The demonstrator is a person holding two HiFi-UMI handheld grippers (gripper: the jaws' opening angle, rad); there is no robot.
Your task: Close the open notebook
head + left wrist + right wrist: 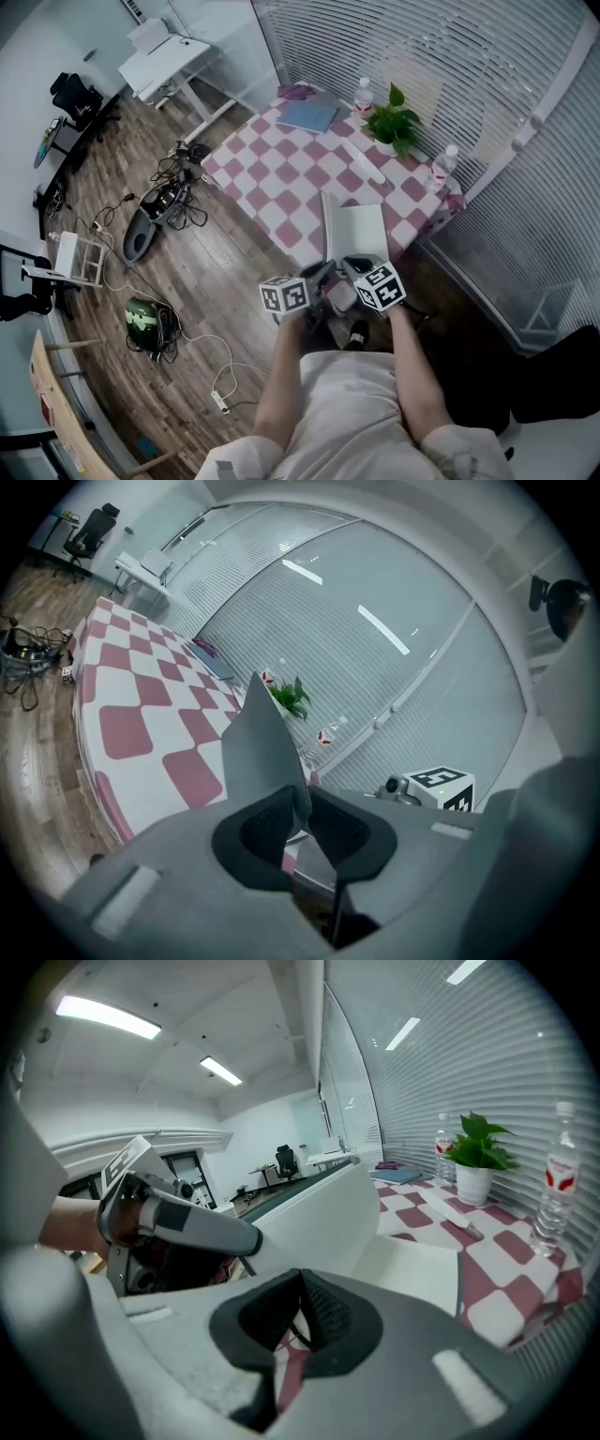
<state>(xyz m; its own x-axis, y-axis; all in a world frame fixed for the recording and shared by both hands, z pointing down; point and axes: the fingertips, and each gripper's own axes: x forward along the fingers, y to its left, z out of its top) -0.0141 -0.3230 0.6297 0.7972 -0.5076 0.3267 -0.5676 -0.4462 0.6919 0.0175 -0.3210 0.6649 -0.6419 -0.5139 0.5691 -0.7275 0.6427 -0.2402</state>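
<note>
The left gripper (302, 800) is clamped on the notebook's (362, 231) left cover (262, 747), and the thin board runs up from between its pads. The right gripper (298, 1284) hangs just beside it with its jaws together and nothing between them. By my reading the closing is about half done. The cover is raised off the table (281, 178) and stands roughly upright, leaning a little, while the right half lies flat with its pages facing up. What is left is to swing the cover on over the spine, lay it down on those pages and let go. The empty gripper seems free to steady the flat half if it slides. The notebook sits at the near edge of the pink-and-white checked table, right in front of the person and well apart from the plant (395, 124) and the bottles along the far side. It is slim. The cover looks grey and stiff from the left gripper view and white on its inner face. The pages look plain and white, and no writing can be made out.
</note>
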